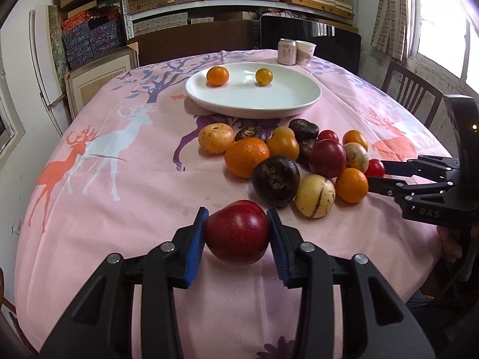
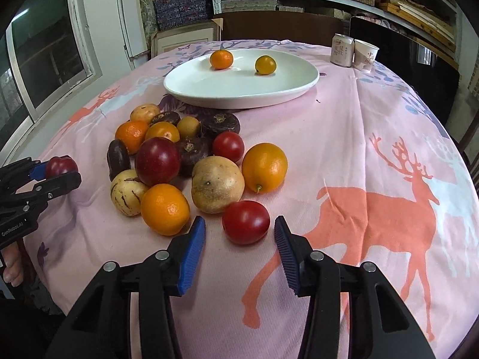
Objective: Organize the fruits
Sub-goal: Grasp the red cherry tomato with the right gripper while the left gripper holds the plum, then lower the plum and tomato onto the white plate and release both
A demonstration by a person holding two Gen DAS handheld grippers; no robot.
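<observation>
The left gripper [image 1: 237, 233] clamps a dark red plum [image 1: 236, 232], near the fruit pile [image 1: 284, 161]; the right gripper [image 2: 239, 233] gapes wide around a red tomato [image 2: 245, 222], untouched; two oranges sit on the far white plate [image 1: 254, 101].

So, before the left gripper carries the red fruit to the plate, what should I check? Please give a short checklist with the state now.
1. Left gripper shut on the red plum: ok, both fingers touch it.
2. Plum lifted off the tablecloth: cannot tell.
3. Free space on the white plate: ok, it holds only a mandarin and a small yellow-orange fruit.
4. Right gripper out of the way: ok, it is open around a red tomato on the pile's right side.
5. Grip centred: ok.
</observation>
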